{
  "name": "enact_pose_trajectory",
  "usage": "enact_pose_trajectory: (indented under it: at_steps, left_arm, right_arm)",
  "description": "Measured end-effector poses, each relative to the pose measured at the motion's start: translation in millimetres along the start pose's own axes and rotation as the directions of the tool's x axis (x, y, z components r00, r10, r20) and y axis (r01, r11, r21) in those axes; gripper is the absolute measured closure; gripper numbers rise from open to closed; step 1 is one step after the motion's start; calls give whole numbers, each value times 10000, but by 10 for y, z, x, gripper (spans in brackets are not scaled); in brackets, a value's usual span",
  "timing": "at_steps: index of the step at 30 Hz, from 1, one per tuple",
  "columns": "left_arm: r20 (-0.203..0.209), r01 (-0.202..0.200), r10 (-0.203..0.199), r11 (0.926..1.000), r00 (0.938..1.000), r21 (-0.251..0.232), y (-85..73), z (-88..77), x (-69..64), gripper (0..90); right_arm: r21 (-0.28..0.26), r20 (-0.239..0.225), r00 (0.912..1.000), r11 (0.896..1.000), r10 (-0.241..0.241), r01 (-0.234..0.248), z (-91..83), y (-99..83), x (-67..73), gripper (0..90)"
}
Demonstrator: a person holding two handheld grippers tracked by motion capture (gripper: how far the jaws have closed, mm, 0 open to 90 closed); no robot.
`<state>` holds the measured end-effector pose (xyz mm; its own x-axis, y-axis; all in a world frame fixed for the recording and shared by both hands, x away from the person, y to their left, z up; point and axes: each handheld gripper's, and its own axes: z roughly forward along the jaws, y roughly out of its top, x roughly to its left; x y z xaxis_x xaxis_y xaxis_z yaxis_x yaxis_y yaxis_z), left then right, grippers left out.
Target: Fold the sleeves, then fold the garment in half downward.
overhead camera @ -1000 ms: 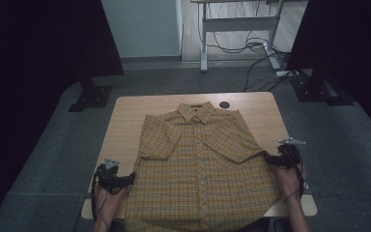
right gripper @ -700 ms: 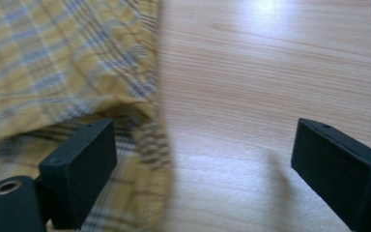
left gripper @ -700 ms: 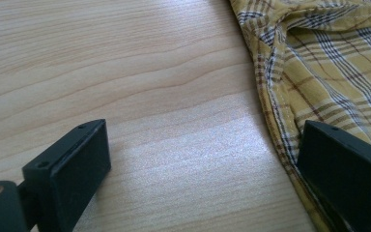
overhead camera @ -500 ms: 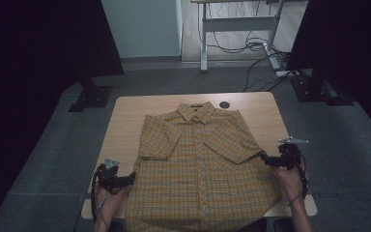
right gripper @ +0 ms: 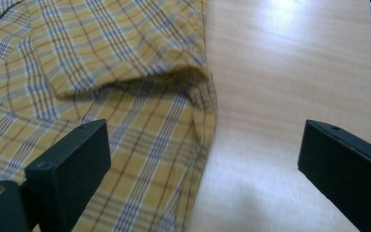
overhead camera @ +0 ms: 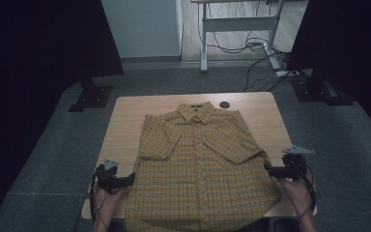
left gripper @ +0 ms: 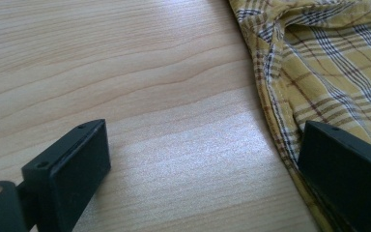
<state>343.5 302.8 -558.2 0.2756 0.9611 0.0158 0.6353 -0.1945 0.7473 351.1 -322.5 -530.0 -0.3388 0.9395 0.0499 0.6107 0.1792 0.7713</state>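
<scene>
A yellow plaid short-sleeved shirt (overhead camera: 198,164) lies flat, buttoned, collar at the far side, on a light wooden table (overhead camera: 125,116). My left gripper (overhead camera: 131,178) rests at the shirt's lower left edge. In the left gripper view its jaws (left gripper: 203,159) stand open over bare wood, the right jaw over the shirt's hem (left gripper: 338,72). My right gripper (overhead camera: 266,168) is at the shirt's right side, below the sleeve. Its jaws (right gripper: 203,150) have just opened wide, then eased in slightly. They hover open over the shirt's side seam (right gripper: 101,58) without pressing it.
A small black round grommet (overhead camera: 224,104) sits in the table near the collar. The shirt's hem reaches the near table edge. Dark panels on stands (overhead camera: 92,92) flank the table. A desk frame with cables (overhead camera: 241,43) stands behind on grey carpet.
My right gripper has drawn back toward the near edge of the table, along the shirt's right side. The left gripper and the shirt have stayed put.
</scene>
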Motion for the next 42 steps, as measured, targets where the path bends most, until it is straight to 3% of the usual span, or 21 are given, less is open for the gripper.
enact_pose_trajectory:
  at_steps: [11,13,16,42]
  left_arm:
    - [81,-69,69,10000,9999,-33,-14,-20,20,63]
    - [77,-126,126,9999,9999,-44,-19,-25,25,70]
    - [49,-191,191,9998,9998,-32,-23,-27,26,77]
    - [108,-502,503,9987,9987,-37,-22,-46,20,76]
  right_arm:
    - [400,142,9986,9979,508,-514,26,-453,-76,63]
    - [404,219,9993,9987,296,-305,47,-496,-62,61]
    - [386,431,9991,9993,-2,-15,58,-514,-22,56]
    - [320,444,9990,9995,-13,-1,62,-532,11,28]
